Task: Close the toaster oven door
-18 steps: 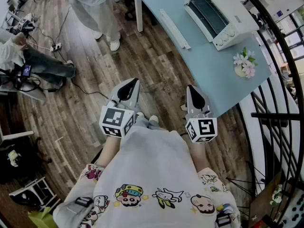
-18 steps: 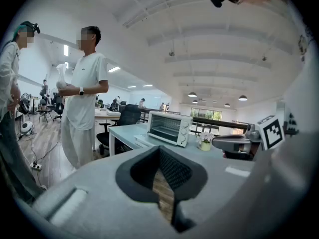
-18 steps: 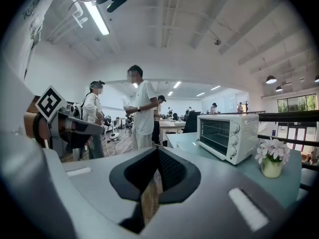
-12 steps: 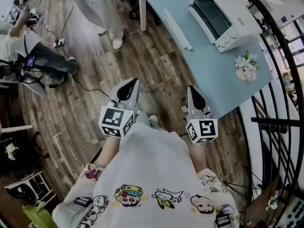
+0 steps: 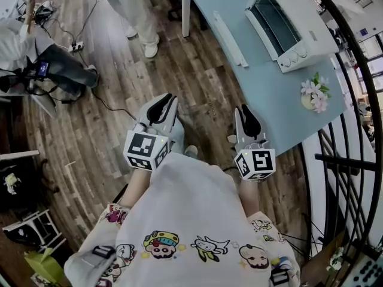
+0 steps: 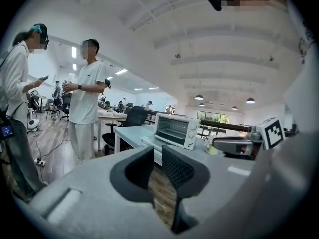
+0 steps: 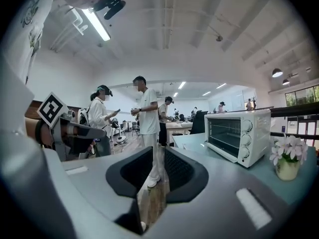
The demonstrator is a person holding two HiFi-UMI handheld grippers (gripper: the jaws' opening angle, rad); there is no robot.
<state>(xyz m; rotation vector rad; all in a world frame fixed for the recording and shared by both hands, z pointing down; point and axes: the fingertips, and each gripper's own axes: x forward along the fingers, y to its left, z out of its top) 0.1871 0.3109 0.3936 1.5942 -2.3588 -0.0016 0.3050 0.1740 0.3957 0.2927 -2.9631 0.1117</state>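
Bright even light from ceiling strips (image 7: 97, 25) over me, soft faint shadows, both gripper views fisheye-bent with black corners, my near jaws blurred, toaster (image 7: 238, 134) sharp, head view duller.

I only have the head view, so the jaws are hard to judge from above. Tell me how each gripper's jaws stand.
Observer: On the left gripper, the jaws stand slightly apart, nothing between them.
Operator: Now the right one.
Observer: On the right gripper, the jaws are also apart and empty.
Operator: Describe the front of the toaster oven.
Observer: Its glass door looks shut, with wire racks visible behind it.
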